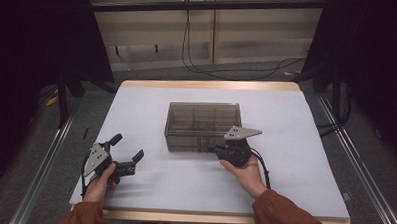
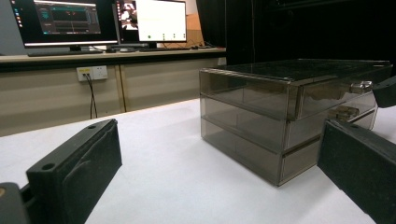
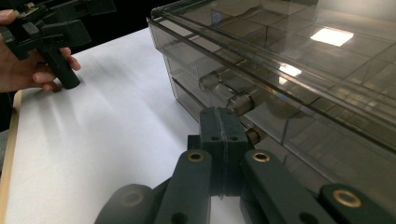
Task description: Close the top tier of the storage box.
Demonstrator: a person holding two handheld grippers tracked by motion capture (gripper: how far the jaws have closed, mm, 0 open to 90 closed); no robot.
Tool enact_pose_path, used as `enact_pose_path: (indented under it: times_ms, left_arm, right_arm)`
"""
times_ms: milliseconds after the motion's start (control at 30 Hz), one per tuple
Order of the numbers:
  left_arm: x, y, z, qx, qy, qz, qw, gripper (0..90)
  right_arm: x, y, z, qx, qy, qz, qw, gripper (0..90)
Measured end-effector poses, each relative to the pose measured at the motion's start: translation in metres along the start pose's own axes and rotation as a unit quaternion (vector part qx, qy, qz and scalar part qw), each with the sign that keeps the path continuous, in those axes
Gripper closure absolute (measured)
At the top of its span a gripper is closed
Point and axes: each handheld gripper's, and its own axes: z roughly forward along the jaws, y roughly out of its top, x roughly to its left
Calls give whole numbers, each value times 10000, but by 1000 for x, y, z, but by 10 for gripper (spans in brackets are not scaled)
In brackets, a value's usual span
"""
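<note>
A smoky see-through drawer box (image 1: 203,123) stands in the middle of the white table (image 1: 295,160). My right gripper (image 1: 218,150) lies at the box's front wall, jaws shut flat together. In the right gripper view its tip (image 3: 223,122) sits just below the upper drawer's knob (image 3: 239,103) and covers most of a lower knob (image 3: 252,136); I cannot tell whether it touches either. My left gripper (image 1: 129,145) rests on the table to the left of the box, open with nothing between its fingers (image 2: 74,172). From there the box (image 2: 261,116) shows its drawer fronts.
A hand holds the left gripper (image 3: 46,32) near the table's front left edge. Beyond the table's far edge are a wall with a cable (image 1: 188,51) and a desk with monitors (image 2: 159,21). Metal rails (image 1: 364,168) run along both sides.
</note>
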Motion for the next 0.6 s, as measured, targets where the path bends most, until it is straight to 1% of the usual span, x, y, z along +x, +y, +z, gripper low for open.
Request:
enact_pose_path:
  times_ms: [33,100,133,167,200,333,400,467,500,533,600]
  left_arm:
    - [0,0,0,25,-5,32,10000,0]
    - [0,0,0,5,-1,5,10000,0]
    - [0,0,0,27,-6,34,10000,0]
    - [0,0,0,-1,-2,-2,10000,0]
    - [1,0,-1,35,-9,46,10000,0]
    - [1,0,-1,33,-9,42,10000,0]
    - [0,0,0,-1,-1,-3,10000,0]
    - [0,0,0,7,-4,8,10000,0]
    - [1,0,-1,35,-9,47,10000,0]
    - [0,0,0,21,-7,28,10000,0]
    - [1,0,-1,33,-9,44,10000,0]
  right_arm:
    - [0,0,0,-5,5,13,10000,900]
    - [-1,0,1,-3,-2,13,10000,900]
    - [-1,0,1,-3,-4,9,10000,900]
    - [-1,0,1,-4,-12,9,10000,900]
    - [-1,0,2,-11,-14,10,10000,900]
    - [-2,0,2,-33,-47,14,10000,900]
    - [-3,1,1,-33,-80,38,10000,900]
    - [-4,1,2,-31,-108,44,9999,900]
    - [-4,1,2,-28,-105,46,9999,900]
    - [-4,1,2,-20,-112,10,9999,900]
    - [-3,1,2,-42,-115,22,9999,900]
